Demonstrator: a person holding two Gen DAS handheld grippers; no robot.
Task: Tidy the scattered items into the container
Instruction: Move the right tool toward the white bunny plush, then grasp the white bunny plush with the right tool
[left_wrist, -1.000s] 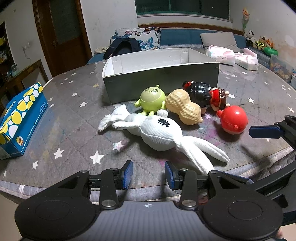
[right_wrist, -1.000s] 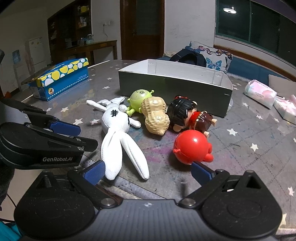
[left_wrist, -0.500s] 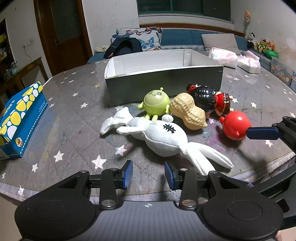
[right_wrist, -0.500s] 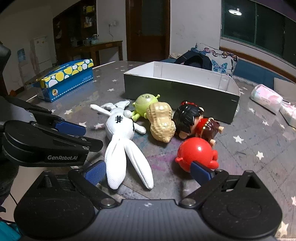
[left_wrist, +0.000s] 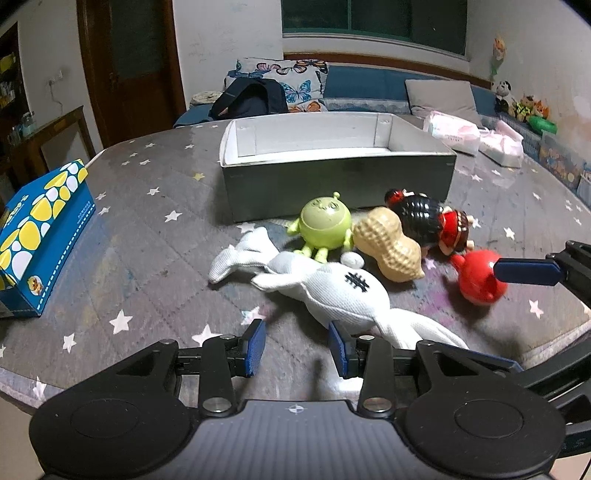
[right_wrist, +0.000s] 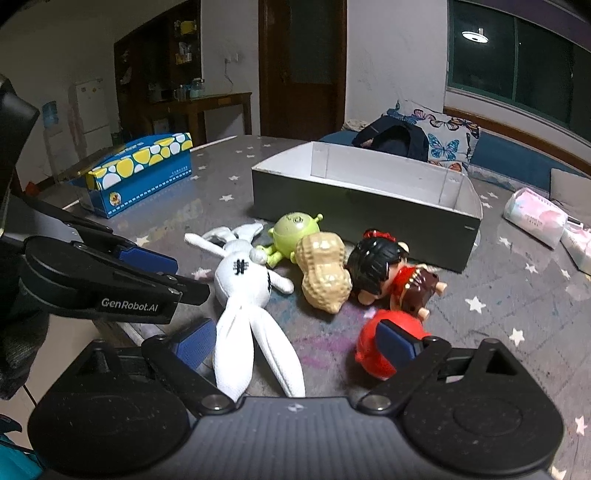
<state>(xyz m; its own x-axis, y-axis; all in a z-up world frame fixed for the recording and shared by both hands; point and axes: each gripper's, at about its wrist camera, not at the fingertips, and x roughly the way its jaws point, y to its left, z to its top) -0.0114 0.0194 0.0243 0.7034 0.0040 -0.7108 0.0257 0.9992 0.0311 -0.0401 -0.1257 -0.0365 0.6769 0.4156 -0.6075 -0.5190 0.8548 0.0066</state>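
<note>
Left tool (left_wrist: 295, 345) was spread apart over the near edge of the desk (left_wrist: 147, 236), nothing in it, its right pad just beside the white rabbit plush (left_wrist: 343, 291). Right tool (right_wrist: 295, 343) was wide but closing, rabbit ears and the red round toy (right_wrist: 380, 354) between its pads; can't tell if the right pad touched it. Grey box (left_wrist: 332, 181) sat farther back, the toys lined up right in front.

White walls (left_wrist: 229, 55), a dark wooden door (right_wrist: 301, 62) and a dark window (right_wrist: 517, 70) reflecting 1 ceiling lamp (right_wrist: 474, 36); a blue bench (left_wrist: 369, 86) with butterfly cushions (left_wrist: 295, 79) lies beyond the table's far edge.
</note>
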